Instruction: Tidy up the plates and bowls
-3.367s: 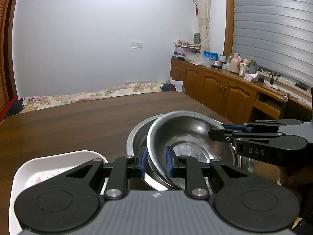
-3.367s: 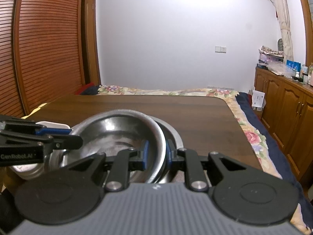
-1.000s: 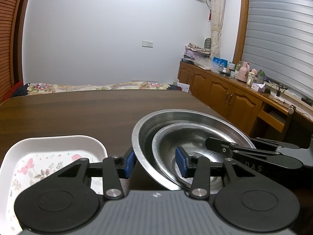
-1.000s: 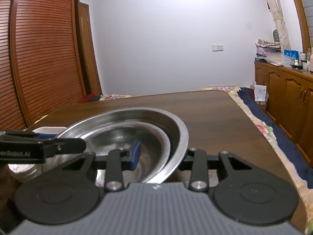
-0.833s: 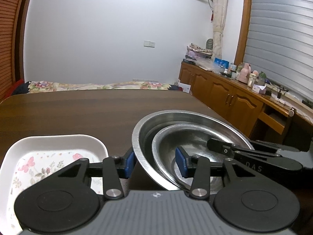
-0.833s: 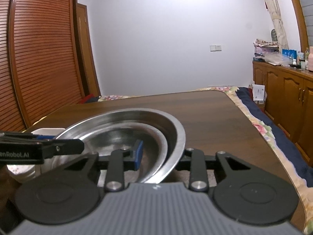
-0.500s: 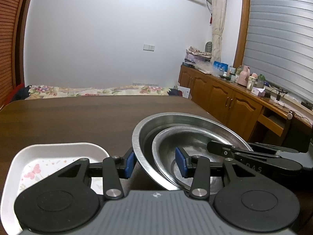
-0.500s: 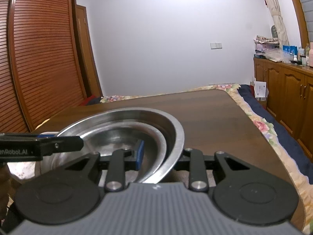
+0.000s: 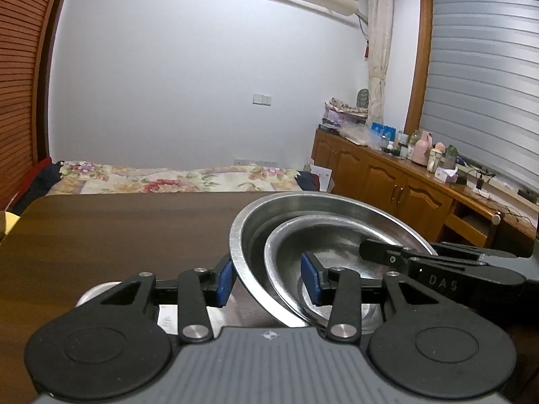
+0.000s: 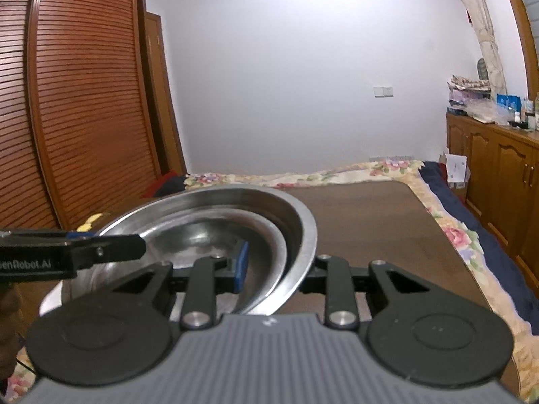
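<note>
The right gripper (image 9: 374,252), at the right of the left wrist view, carries the letters "DAS" in light print on its black body. The left gripper (image 10: 141,247), at the left edge of the right wrist view, carries the partly cut-off lettering "enRobot.AI".

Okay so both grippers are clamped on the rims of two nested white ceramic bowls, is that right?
Not quite. Both wrist views show the nested bowls are stainless steel, a smaller bowl inside a larger bowl. The left gripper and right gripper do clamp their rims.

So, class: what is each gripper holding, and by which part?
Both hold the nested steel bowls: left gripper on the left rims, right gripper on the right rims.
</note>
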A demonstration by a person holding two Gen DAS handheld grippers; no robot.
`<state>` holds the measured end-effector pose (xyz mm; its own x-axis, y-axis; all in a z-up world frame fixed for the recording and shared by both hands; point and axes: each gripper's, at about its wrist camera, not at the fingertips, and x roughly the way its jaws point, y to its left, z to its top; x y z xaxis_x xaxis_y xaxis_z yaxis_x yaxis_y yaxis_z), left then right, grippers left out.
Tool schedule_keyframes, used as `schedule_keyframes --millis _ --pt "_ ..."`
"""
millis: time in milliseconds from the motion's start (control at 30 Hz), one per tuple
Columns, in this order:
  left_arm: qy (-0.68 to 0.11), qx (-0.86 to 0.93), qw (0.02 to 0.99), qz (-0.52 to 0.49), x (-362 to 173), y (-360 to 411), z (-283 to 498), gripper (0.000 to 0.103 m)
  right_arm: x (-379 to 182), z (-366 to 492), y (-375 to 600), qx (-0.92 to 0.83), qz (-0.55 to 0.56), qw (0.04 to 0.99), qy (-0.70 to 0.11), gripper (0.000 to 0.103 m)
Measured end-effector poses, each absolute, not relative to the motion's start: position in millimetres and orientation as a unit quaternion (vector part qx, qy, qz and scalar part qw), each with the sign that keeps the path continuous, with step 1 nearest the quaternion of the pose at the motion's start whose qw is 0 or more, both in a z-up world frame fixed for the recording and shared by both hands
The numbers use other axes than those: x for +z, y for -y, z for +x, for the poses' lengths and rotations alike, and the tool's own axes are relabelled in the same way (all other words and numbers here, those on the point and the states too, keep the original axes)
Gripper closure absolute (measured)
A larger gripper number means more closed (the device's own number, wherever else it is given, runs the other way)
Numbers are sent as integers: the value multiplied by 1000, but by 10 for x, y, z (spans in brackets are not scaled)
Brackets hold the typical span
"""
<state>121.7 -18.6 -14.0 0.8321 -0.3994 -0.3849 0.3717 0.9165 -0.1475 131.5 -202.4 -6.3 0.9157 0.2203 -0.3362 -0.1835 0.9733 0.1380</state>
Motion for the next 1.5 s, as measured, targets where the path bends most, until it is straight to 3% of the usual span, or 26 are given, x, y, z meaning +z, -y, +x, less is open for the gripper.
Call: schedule_keyframes --millis 600,1133,1500 --pt "-229 -125 964 -58 -253 -774 1064 62 -216 1354 1227 171 42 963 -203 73" --pt "-234 -119 964 -54 -409 -823 1143 62 -340 1379 1116 174 41 959 -221 73" --pt "-234 -113 965 -44 -411 -784 1143 69 -336 1421 1105 180 42 956 -226 72"
